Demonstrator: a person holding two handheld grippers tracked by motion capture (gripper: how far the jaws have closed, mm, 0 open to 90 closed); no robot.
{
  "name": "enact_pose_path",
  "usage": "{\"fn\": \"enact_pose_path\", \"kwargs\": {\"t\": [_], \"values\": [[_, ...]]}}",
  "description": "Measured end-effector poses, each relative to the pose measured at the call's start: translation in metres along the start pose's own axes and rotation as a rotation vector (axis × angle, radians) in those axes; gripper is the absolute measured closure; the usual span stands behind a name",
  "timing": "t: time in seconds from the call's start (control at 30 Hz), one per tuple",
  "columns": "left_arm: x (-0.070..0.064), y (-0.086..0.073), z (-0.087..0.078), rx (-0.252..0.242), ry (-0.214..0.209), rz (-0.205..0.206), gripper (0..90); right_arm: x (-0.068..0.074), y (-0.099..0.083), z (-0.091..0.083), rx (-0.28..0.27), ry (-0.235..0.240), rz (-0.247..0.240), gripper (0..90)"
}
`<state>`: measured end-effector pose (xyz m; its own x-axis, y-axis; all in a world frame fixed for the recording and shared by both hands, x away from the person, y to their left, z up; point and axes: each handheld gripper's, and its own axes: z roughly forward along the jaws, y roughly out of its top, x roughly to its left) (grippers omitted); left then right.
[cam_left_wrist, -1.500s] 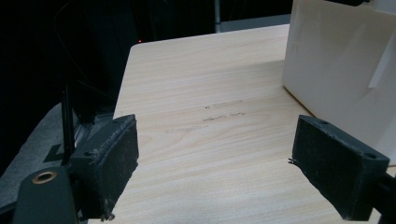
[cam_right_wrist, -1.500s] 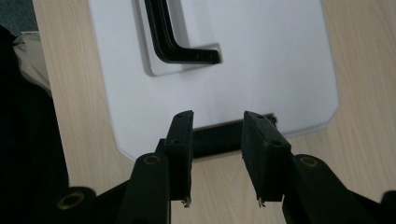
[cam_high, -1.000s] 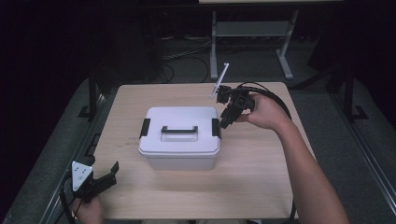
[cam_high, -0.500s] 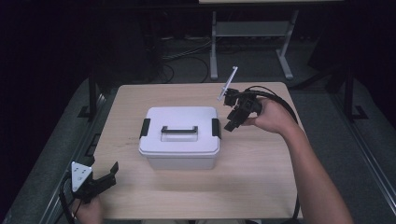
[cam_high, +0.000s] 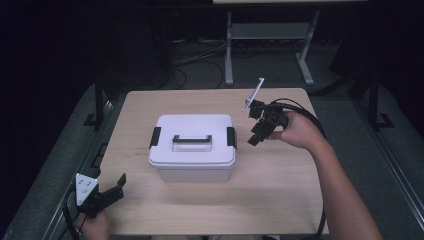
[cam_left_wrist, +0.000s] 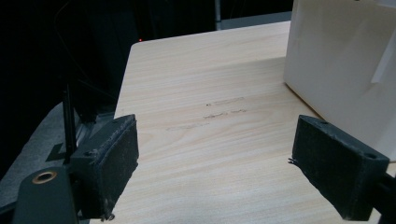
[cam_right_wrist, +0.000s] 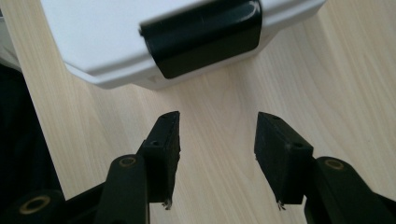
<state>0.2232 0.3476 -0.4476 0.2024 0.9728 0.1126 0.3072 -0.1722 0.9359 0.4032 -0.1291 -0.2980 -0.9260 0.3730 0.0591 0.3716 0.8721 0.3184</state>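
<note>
High view: I am holding my right gripper (cam_high: 254, 136) above the light wooden table (cam_high: 280, 200), just beside the right end of the white lidded storage box (cam_high: 192, 147), which is sitting near the middle of the tabletop with its lid on. My right hand (cam_high: 295, 131) is wrapping the gripper body, and the jaws are pointing down and left toward the box's right black latch (cam_high: 231, 137). My left gripper (cam_high: 116, 187) is waiting at the near left corner of the table, well apart from the box, its grey three-cornered plate (cam_high: 85, 186) facing up.

Right gripper view: my right gripper (cam_right_wrist: 218, 140) is standing released, its two black jaws parted with bare wood showing between them; the black latch (cam_right_wrist: 205, 35) on the box's rim is lying just beyond the jaw tips, not touching them.

Left gripper view: my left gripper (cam_left_wrist: 215, 163) is also spread wide and grasping nothing, with the box wall (cam_left_wrist: 341, 65) rising at the right, beyond the right jaw
</note>
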Motion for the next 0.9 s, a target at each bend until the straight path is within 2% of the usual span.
{"fn": "enact_pose_path", "kwargs": {"t": [0.23, 0.53, 0.67, 0.73, 0.9], "values": [[0.0, 0.0, 0.0, 0.0, 0.001, -0.003, 13.8, -0.002, -0.014, 0.003, -0.001, 0.008, 0.021, 49.6], [0.0, -0.001, -0.001, 0.002, 0.004, 0.002, 13.8, -0.007, -0.036, 0.016, 0.012, 0.023, 0.057, 49.4], [0.002, -0.001, -0.001, -0.002, -0.004, -0.015, 13.8, -0.008, -0.041, 0.018, 0.007, 0.027, 0.06, 49.2], [0.001, 0.0, -0.001, 0.002, 0.005, -0.001, 13.8, -0.009, -0.043, 0.02, 0.014, 0.029, 0.067, 49.1], [0.0, -0.001, 0.0, 0.002, -0.008, -0.01, 13.8, -0.01, -0.05, 0.022, 0.013, 0.03, 0.079, 48.6]]}}
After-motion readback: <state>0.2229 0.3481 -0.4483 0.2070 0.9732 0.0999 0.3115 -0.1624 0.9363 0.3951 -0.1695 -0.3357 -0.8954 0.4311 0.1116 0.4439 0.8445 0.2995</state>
